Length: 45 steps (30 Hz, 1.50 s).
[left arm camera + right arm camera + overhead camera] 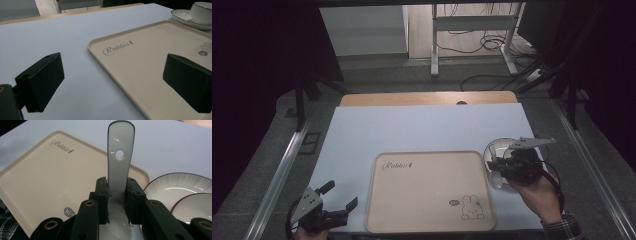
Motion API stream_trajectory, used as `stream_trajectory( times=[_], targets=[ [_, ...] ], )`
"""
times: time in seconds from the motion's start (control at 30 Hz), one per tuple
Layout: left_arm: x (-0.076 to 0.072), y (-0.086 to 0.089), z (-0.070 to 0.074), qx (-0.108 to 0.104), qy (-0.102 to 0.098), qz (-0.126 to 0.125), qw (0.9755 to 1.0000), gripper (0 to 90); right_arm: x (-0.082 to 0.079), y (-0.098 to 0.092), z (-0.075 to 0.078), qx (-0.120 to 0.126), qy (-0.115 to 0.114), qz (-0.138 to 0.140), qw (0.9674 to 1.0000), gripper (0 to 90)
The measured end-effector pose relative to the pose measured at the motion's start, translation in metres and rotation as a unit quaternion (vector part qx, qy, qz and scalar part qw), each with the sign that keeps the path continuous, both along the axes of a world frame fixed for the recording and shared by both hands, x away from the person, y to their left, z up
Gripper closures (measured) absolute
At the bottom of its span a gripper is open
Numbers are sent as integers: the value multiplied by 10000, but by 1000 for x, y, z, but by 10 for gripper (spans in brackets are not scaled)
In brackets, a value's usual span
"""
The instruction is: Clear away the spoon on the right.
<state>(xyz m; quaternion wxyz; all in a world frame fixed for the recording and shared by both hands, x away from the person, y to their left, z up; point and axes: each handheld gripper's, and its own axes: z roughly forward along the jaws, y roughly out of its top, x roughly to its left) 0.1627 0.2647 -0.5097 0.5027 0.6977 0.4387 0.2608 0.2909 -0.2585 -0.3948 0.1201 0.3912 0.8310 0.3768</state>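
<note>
My right gripper [117, 187] is shut on a white ceramic spoon [120, 152], pinching its handle near the bowl. The handle, which has a round hole in it, points away over the right edge of the beige tray [50, 177]. In the high view this gripper [493, 165] hovers just right of the tray [429, 192], above a white saucer [498, 149]. The saucer [175, 185] carries a white cup [195, 206]. My left gripper [341, 195] stands open at the table's front left, beside the tray. Its jaws [112, 75] are wide apart with nothing between them.
The tray [150, 62] has "Rabbit" printed on it and a small bunny drawing. From the left gripper, the saucer [185, 18] and cup [202, 11] sit beyond the tray's far corner. A pale blue mat [412, 130] covers the wooden table [427, 98]. Cables lie on the floor behind.
</note>
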Motion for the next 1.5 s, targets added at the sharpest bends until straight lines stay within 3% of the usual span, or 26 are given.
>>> stream_trajectory(
  times=[0.73,1.1,1.5],
  targets=[
    [0,1,0,-16,-39,68,10000,31,11,29,-39,-453,452,231,9977,743],
    [0,1,0,-8,-28,58,10000,31,17,36,-62,-692,697,176,9950,744],
    [0,1,0,-2,-13,49,10000,30,22,40,-74,-711,852,117,9938,743]
  ],
)
